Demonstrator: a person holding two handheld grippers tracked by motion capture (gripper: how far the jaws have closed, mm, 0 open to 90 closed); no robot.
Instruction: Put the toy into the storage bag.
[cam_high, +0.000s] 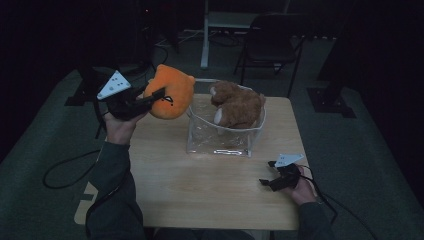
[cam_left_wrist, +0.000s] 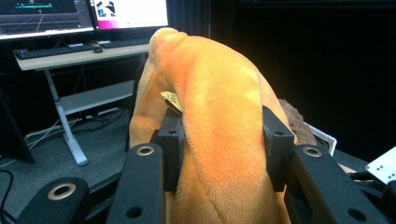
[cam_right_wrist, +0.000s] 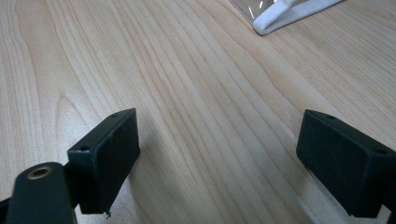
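My left gripper (cam_high: 152, 98) is shut on an orange plush toy (cam_high: 171, 92), held in the air over the table's far left corner. Seen from the left gripper view, both pads squeeze the orange plush toy (cam_left_wrist: 219, 135) from either side, with my left gripper (cam_left_wrist: 223, 142) closed around its soft body. A brown plush toy (cam_high: 236, 104) lies in a clear plastic bag (cam_high: 220, 135) with a white rim, just right of the orange one. My right gripper (cam_high: 266, 182) rests low at the table's front right, open. The right gripper (cam_right_wrist: 217, 154) has only bare wood between its jaws.
The wooden table (cam_high: 210, 185) has a broad free area in front of the bag. The bag's white rim (cam_right_wrist: 285, 14) lies beyond the right gripper. A dark chair (cam_high: 272, 42) stands behind the table. A desk with monitors (cam_left_wrist: 79, 51) stands farther off.
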